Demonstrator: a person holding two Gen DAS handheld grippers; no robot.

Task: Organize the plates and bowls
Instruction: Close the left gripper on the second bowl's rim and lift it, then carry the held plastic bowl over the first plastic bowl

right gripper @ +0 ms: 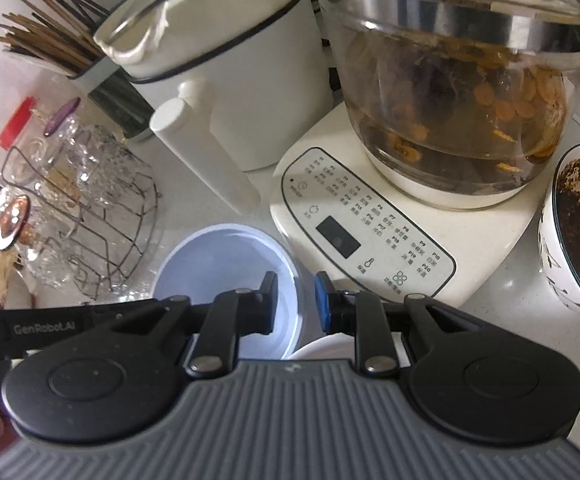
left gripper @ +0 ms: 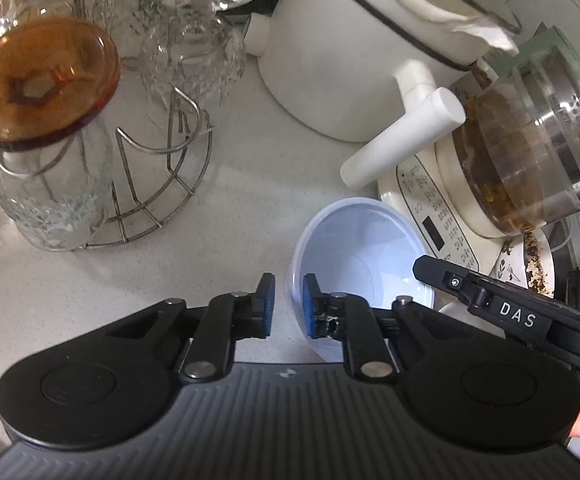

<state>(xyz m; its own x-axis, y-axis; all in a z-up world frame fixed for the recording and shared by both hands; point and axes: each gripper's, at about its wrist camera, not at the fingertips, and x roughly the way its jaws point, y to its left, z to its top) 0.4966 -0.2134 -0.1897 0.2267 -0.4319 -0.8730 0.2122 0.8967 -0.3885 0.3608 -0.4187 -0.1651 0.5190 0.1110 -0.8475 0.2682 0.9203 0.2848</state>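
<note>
Pale blue bowl (left gripper: 354,248): looks light, thin, stiff, slick; best held at rim. Left gripper (left gripper: 288,306) and right gripper (right gripper: 297,303) each pinching opposite rim walls.

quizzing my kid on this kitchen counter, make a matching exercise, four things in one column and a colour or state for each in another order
Things:
1. small bowl between the grippers
2. glass kettle
3. patterned bowl at the right edge
4. round lid on the glass jar

Descriptions:
A. amber brown, see-through
B. pale blue, empty
C. holds dark crumbly residue
D. sits on the cream base with buttons, brownish liquid with orange pieces inside

Pairs: 1-B, 2-D, 3-C, 4-A
</note>
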